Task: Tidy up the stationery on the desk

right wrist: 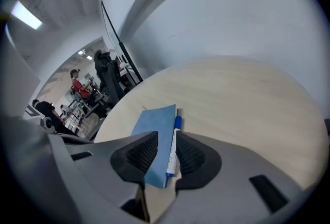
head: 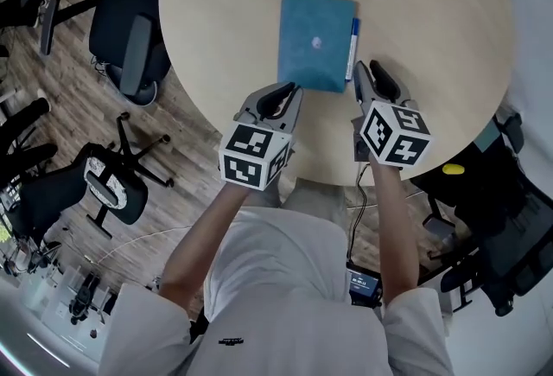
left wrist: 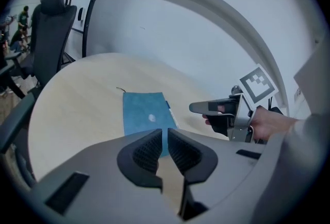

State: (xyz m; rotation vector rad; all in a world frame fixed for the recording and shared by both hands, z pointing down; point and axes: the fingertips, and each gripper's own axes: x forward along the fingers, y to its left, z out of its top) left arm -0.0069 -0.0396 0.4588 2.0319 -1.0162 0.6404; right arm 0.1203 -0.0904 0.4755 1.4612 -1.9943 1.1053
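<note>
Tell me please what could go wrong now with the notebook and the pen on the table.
1. The pen lies loose against the notebook; shifting the notebook may roll it across the table.
2. The notebook lies flat and the left tongs are shut and empty, so a grab may only push it.
3. The right tongs line up with both items; closing might catch the wrong one.

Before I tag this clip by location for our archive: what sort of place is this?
Probably an open-plan office: a round wooden table with a blue notebook and pen on it, office chairs beside it, and people at crowded workstations in the background.
</note>
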